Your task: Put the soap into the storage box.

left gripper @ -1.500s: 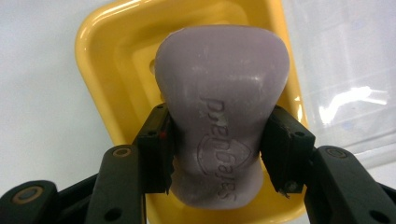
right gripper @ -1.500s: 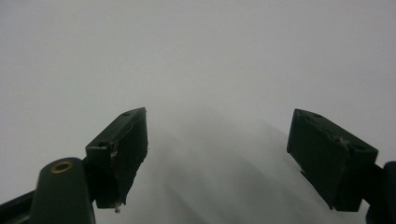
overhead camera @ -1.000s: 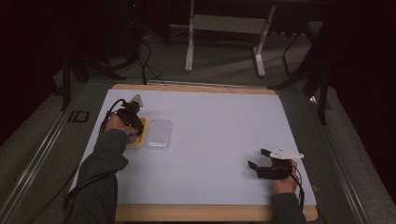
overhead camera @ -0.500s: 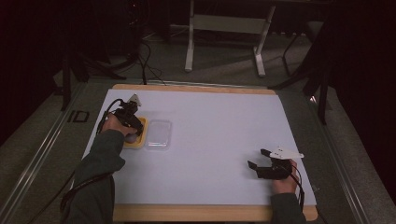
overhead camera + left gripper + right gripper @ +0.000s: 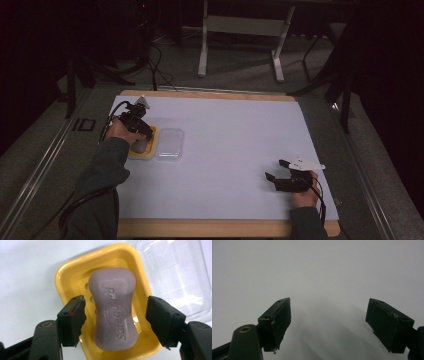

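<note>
Two things matter most to us here: the soap bar (image 5: 113, 308) and the yellow soap dish (image 5: 67, 272) it lies in. In the left gripper view the purple bar rests lengthwise in the dish, brand stamp facing up, with the left gripper (image 5: 115, 320) poised over it. Its jaws have just been opening and now stand wide on either side of the bar, with clear gaps on both flanks, so nothing is being squeezed. From the high view we see the same gripper (image 5: 142, 134) above the dish (image 5: 150, 152) near the left edge of the white table (image 5: 235, 135), and the clear lid (image 5: 169, 144) lying just beside the dish on its right.

Our right gripper (image 5: 281, 176) sits well apart, low near the front right of the table, jaws spread with nothing between them (its own view gives us only bare white surface beyond the pads).

What could go wrong from here, as we judge it: lifting the left hand at a slant could clip the bar's end with a pad and tip it up onto the rim, or nudge the light dish sideways into the lid. The lid looks thin and slippery, so a grip taken too near its edge might let it skid across the smooth table or snap out of the pads. Seating it skewed on the dish would leave it rocking on the bar's rounded top.
</note>
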`<state>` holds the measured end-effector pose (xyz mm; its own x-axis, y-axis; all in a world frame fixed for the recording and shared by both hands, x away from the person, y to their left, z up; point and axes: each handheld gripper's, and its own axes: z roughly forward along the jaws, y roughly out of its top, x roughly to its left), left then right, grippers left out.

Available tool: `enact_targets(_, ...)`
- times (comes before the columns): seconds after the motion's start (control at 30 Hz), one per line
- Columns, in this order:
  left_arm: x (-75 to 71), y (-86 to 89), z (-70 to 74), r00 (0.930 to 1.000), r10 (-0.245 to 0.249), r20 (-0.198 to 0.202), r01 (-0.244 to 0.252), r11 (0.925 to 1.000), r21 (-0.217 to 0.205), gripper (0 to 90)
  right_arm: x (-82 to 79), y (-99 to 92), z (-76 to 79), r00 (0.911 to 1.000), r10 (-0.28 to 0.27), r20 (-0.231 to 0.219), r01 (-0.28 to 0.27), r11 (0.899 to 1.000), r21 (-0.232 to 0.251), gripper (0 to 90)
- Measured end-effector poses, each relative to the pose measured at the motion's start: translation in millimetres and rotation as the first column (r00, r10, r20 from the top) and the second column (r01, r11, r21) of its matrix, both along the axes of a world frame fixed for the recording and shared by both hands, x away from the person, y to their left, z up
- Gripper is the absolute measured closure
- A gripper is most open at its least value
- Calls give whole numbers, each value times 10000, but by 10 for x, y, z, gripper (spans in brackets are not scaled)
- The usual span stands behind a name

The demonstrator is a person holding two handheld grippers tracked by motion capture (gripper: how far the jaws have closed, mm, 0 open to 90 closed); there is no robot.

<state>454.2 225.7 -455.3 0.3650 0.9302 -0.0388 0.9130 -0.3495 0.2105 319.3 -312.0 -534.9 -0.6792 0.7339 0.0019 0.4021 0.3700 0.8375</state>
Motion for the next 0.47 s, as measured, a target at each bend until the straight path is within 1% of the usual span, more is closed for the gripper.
enact_targets(0.17,-51,-28,82,9984,-405,389,406,9992,-3,287,2,0,-1,10000,5,-3,-5,10000,-8,199)
enact_targets(0.23,-71,-43,116,9971,-514,566,516,9987,-31,271,2,0,-1,10000,5,-4,-5,10000,-19,199)
enact_targets(0.3,-101,-62,151,9955,-517,799,530,9985,-148,265,2,0,-1,10000,-2,0,2,10000,-17,199)
enact_targets(0.37,-138,-87,187,9925,-669,1024,685,9976,-126,256,2,0,-1,10000,-1,-4,1,10000,-17,199)
enact_targets(0.47,-210,-135,227,9863,-920,1369,954,9953,-187,206,4,-1,-1,10000,5,-16,-5,10000,3,199)
